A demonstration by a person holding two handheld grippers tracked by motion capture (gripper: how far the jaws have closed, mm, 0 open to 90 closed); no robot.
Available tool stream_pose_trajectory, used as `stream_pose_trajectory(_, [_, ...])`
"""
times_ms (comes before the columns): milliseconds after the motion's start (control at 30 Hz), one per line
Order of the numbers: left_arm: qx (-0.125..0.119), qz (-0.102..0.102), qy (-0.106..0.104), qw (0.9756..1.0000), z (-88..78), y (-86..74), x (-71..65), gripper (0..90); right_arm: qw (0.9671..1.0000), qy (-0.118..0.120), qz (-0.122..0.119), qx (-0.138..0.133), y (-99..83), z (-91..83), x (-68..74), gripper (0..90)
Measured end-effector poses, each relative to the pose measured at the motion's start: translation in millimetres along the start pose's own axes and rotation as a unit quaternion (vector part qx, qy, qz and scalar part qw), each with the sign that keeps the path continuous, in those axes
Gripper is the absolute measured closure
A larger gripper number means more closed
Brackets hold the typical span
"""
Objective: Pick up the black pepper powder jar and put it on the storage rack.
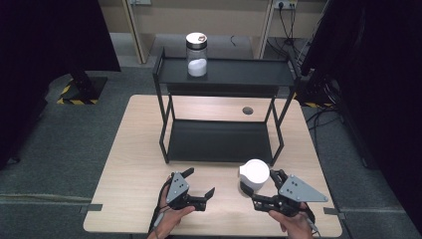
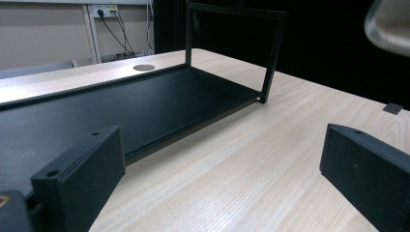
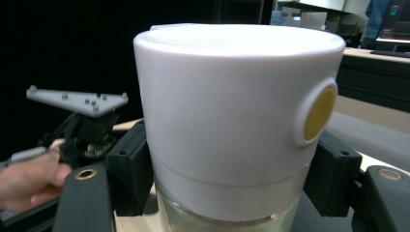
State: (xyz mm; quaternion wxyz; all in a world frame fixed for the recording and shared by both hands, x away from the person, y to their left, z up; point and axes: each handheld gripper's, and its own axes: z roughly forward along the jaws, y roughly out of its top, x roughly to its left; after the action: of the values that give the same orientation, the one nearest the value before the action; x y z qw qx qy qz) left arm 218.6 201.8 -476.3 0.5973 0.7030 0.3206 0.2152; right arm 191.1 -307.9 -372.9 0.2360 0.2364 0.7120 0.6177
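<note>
Right gripper point(image 1: 260, 195) fingers clamped on white-lidded jar point(image 1: 254, 175) at near right of bench point(image 1: 134, 164); left gripper point(image 1: 200, 184) fingers apart, empty. Grasp done; probably shelving left, beside glass jar point(image 1: 196, 55) on rack point(image 1: 224, 74).

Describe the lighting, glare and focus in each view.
High view: even light on the table, dark surroundings, the white-lidded jar overexposed. Left gripper view: sharp wood grain, a blurred pale shape at the top right corner. Right gripper view: the jar's lid glares at its top; background dim and soft.
</note>
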Motion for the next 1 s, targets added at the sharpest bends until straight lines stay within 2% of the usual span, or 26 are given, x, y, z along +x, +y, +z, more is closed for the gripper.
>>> stream_pose_trajectory(67, [0.000,0.001,0.000,1.0000,-0.1,0.1,0.0,1.6,1.0000,0.002,0.003,-0.001,5.7,1.8,-3.3,30.5])
stream_pose_trajectory(233, [-0.001,0.000,0.000,1.0000,-0.3,0.1,0.2,1.6,1.0000,-0.002,-0.010,-0.002,20.8,6.4,-7.9,30.5])
stream_pose_trajectory(400, [-0.001,0.000,0.000,1.0000,-0.4,0.3,0.3,1.6,0.9999,0.002,-0.005,-0.010,36.9,11.7,-18.3,30.6])
stream_pose_trajectory(600, [-0.002,-0.001,0.000,1.0000,-0.6,0.2,0.4,1.6,0.9998,0.008,-0.017,-0.011,60.5,18.8,-24.7,30.6])
stream_pose_trajectory(1000, [-0.002,0.000,-0.001,1.0000,-0.7,0.4,0.5,1.6,0.9997,0.015,-0.015,-0.015,93.3,35.3,-35.5,30.5])
